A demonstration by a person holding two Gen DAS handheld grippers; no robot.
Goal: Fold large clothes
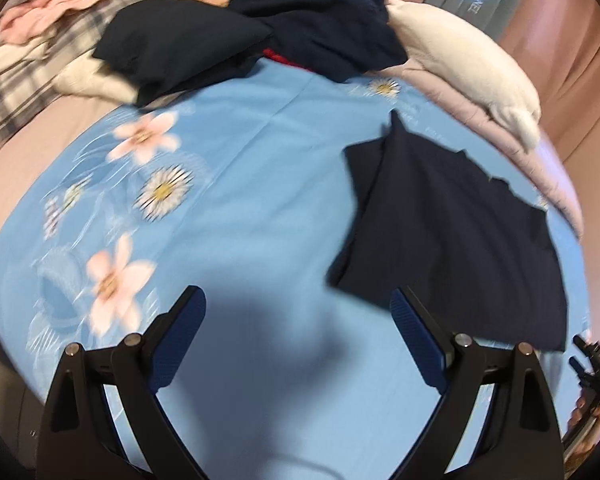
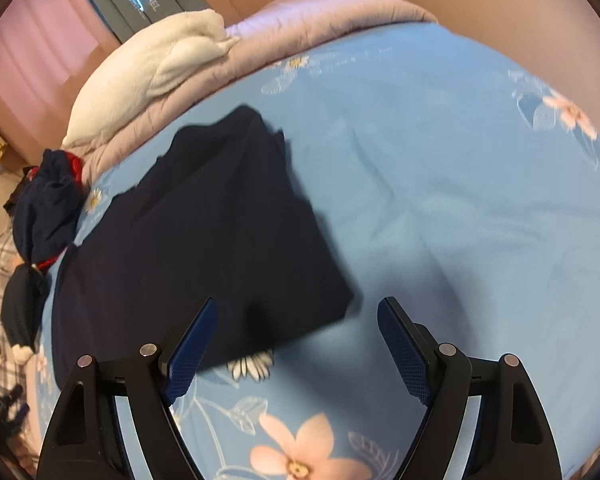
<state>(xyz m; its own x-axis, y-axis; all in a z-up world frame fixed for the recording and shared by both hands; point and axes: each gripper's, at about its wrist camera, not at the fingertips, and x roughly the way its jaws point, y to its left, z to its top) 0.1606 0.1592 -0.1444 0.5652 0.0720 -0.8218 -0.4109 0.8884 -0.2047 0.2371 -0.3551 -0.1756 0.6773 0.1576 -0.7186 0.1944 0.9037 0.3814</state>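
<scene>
Dark navy folded garment (image 1: 452, 236) of matt woven cloth, blue flowered bedsheet (image 1: 260, 184) of smooth thin cotton-like fabric, white blanket (image 1: 460, 60) soft and fleecy, left gripper (image 1: 298, 312) matt black plastic, fingers' pads (image 1: 180, 344) of textured blue rubber, shiny metal pins

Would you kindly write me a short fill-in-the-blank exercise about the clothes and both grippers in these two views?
1. The folded navy garment lies on a light ____ floral bedsheet.
2. The left gripper has its jaws ____, with nothing between them.
3. The right gripper holds ____.
4. The heap of unfolded dark clothes lies beside a ____ fluffy blanket.

Missing words: blue; open; nothing; white
</scene>
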